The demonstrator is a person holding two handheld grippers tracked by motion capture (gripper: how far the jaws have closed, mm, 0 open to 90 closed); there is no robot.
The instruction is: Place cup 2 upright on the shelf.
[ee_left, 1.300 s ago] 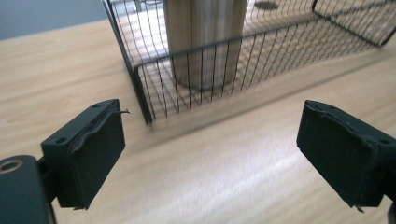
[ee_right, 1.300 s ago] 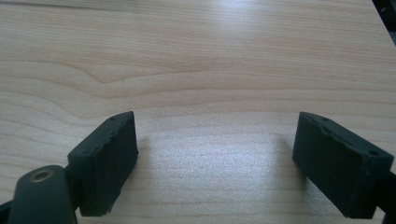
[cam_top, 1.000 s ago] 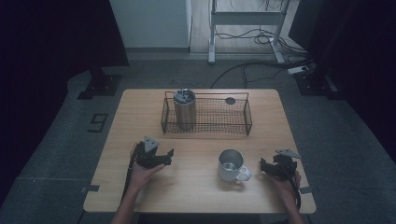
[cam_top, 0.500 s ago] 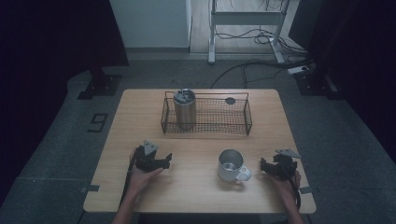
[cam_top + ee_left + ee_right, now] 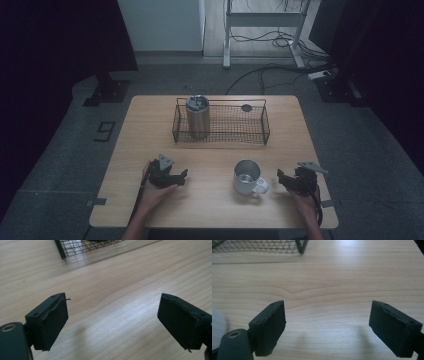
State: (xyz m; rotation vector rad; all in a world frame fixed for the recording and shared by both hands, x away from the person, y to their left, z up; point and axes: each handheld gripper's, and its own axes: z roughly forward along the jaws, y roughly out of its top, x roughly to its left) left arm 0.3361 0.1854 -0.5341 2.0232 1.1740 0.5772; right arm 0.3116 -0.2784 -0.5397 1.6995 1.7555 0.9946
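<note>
Both grippers sit low over the near half of our table (image 5: 150, 125), one in each hand. Our left gripper (image 5: 181, 174) is held toward the left of the near edge, and in the left gripper view (image 5: 113, 322) its two black jaws stand wide apart with nothing but bare wood grain between them. Our right gripper (image 5: 281, 176) rests near the right corner; in the right gripper view (image 5: 327, 326) its jaws likewise stand well apart over bare wood, gripping nothing.

Nearest our right gripper is the metal mug (image 5: 246, 177), standing upright on the table just to the left of that gripper, with its handle turned toward the near right. Mug and jaws are apart, not touching. A pale blur at the left edge of the right gripper view looks to be that mug, though we cannot tell for sure.

Farther back, at mid-table, sits a black wire basket (image 5: 260, 131). A steel tumbler (image 5: 198, 116) stands upright in its left end, and a small dark round thing (image 5: 246, 107) lies by its far right rim.
</note>
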